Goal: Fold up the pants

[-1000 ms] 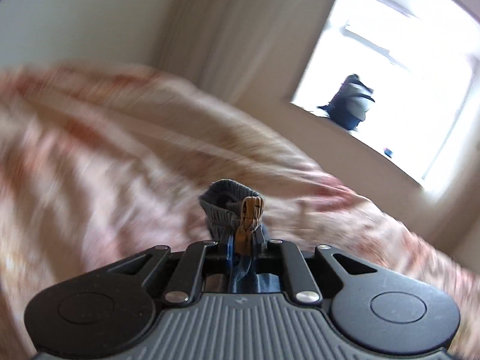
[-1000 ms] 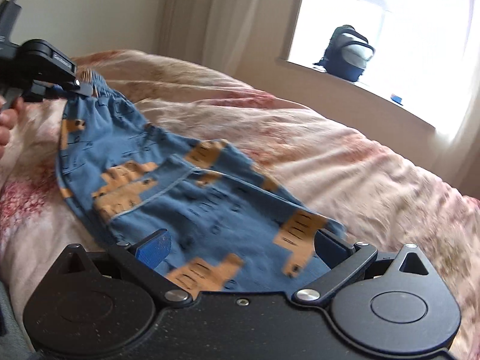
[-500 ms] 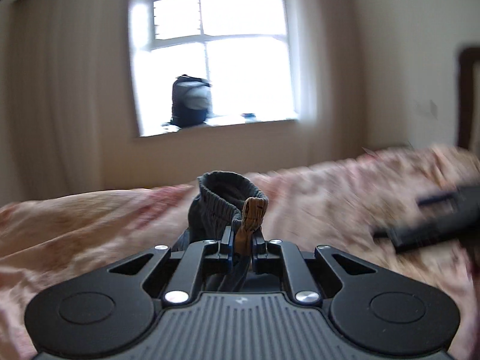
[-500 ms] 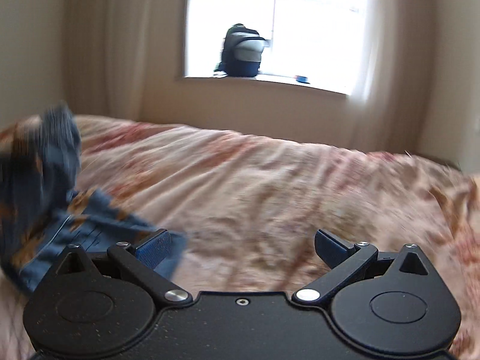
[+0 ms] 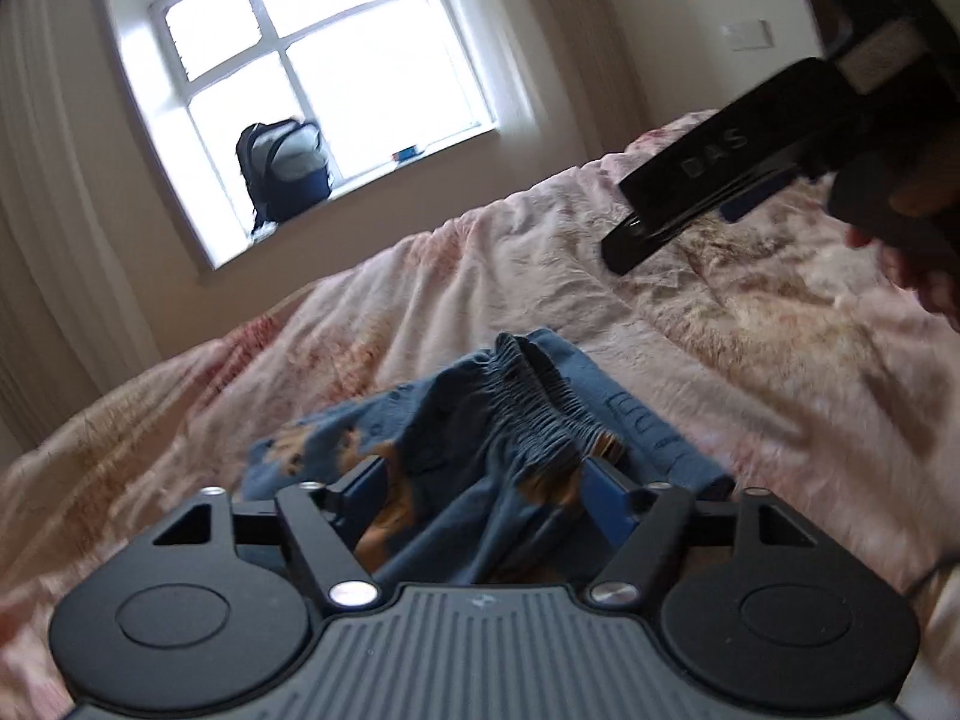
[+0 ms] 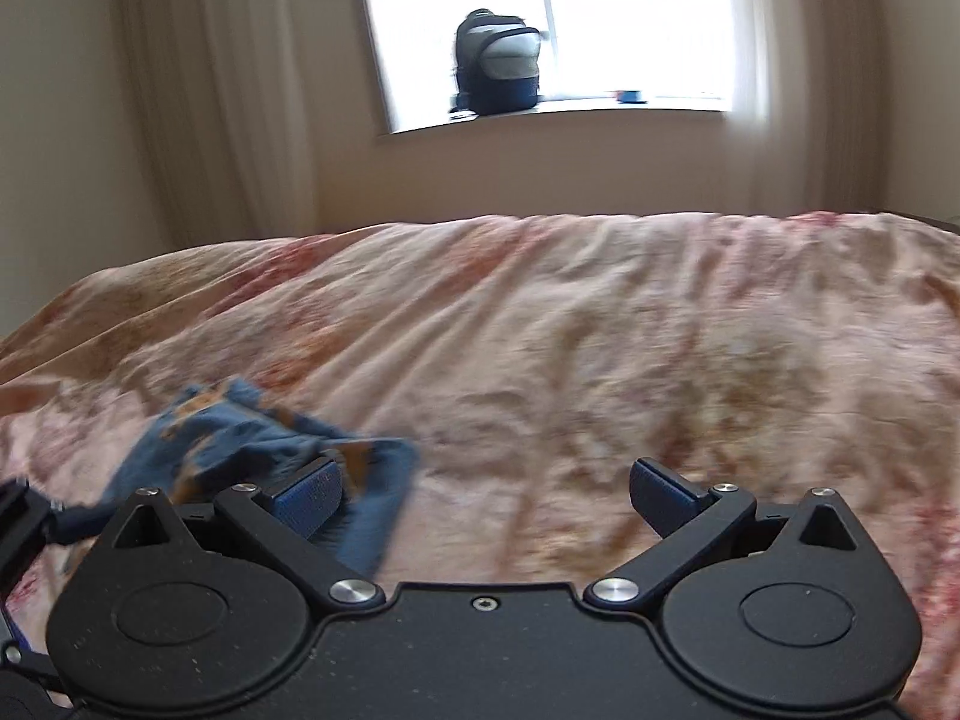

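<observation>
Small blue pants (image 5: 492, 426) with orange patches lie crumpled on the bed, the gathered waistband uppermost. My left gripper (image 5: 486, 486) is open, its blue pads on either side of the bunched cloth, which lies loose between them. My right gripper (image 6: 486, 489) is open and empty over the bedspread; the pants (image 6: 252, 444) lie at its lower left, beside its left finger. The right gripper also shows in the left wrist view (image 5: 720, 180) at the upper right, above the bed.
A pink floral bedspread (image 6: 600, 330) covers the bed. A dark backpack (image 6: 495, 60) and a small blue object (image 6: 630, 96) sit on the windowsill beyond the far edge. Curtains hang at the left. A hand (image 5: 918, 264) holds the right gripper.
My left gripper has opened and let go of the waistband; the pants have dropped in a heap on the bed. Both grippers have swung to face the window.
</observation>
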`<state>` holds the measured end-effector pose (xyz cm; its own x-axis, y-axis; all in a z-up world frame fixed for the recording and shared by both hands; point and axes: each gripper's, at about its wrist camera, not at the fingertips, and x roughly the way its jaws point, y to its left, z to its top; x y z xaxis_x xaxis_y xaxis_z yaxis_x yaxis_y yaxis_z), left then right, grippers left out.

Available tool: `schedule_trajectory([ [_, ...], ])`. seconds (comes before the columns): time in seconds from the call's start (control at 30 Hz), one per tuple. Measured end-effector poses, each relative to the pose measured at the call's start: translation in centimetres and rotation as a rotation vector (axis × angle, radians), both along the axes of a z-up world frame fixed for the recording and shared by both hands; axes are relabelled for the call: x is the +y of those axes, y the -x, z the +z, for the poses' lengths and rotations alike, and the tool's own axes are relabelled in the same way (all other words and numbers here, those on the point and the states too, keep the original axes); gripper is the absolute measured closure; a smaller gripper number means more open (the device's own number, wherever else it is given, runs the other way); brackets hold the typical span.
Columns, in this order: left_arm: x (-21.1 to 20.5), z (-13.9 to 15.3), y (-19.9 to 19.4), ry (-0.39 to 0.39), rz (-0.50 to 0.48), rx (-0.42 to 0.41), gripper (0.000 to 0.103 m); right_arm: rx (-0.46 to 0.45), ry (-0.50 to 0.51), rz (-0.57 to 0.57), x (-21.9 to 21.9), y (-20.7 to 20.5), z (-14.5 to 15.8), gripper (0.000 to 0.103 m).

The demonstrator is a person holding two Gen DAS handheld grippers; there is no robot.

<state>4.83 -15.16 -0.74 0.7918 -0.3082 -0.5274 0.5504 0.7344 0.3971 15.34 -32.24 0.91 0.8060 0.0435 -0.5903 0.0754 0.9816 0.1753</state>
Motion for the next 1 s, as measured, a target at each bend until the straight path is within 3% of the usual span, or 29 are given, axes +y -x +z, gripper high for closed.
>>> schedule_trajectory([
  [0.1, 0.9, -0.6, 0.2, -0.038, -0.019, -0.024, 0.023, 0.001, -0.06, 0.072, 1.3, -0.6, -0.6, 0.001],
  [0.17, 1.3, -1.5, -0.2, -0.019, -0.001, 0.01, 0.024, 0.001, -0.097, 0.124, 2.3, -1.1, -1.2, 0.002],
  [0.23, 1.5, -1.9, -0.5, 0.016, 0.003, 0.064, 0.032, -0.01, -0.115, 0.168, 3.3, -1.4, -1.8, 0.005],
  [0.33, 1.4, -1.9, -0.4, 0.033, -0.045, 0.066, 0.038, -0.031, -0.091, 0.219, 4.4, -2.0, -2.3, 0.009],
  [0.5, 1.2, -2.3, -0.6, 0.038, -0.065, 0.103, 0.056, -0.031, -0.139, 0.24, 4.6, -3.6, -3.2, 0.03],
  [0.53, 1.3, -2.4, -0.8, 0.042, -0.061, 0.112, 0.065, -0.025, -0.154, 0.239, 4.5, -3.9, -3.5, 0.033],
  [0.6, 1.5, -2.4, -1.0, 0.048, -0.045, 0.123, 0.078, -0.014, -0.173, 0.235, 4.4, -4.4, -3.9, 0.053],
  [0.63, 1.5, -2.3, -1.2, 0.055, -0.039, 0.129, 0.085, -0.005, -0.177, 0.23, 4.4, -4.6, -4.1, 0.057],
  [0.77, 2.3, -1.9, -1.9, 0.138, -0.004, 0.185, 0.093, -0.007, -0.193, 0.209, 4.2, -4.5, -4.5, 0.075],
  [0.8, 2.5, -1.7, -2.1, 0.159, 0.004, 0.198, 0.096, -0.011, -0.204, 0.205, 4.1, -4.5, -4.5, 0.088],
  [1.0, 3.5, -0.1, -1.9, 0.243, 0.007, 0.212, 0.099, -0.041, -0.187, 0.183, 4.3, -3.7, -2.6, 0.093],
])
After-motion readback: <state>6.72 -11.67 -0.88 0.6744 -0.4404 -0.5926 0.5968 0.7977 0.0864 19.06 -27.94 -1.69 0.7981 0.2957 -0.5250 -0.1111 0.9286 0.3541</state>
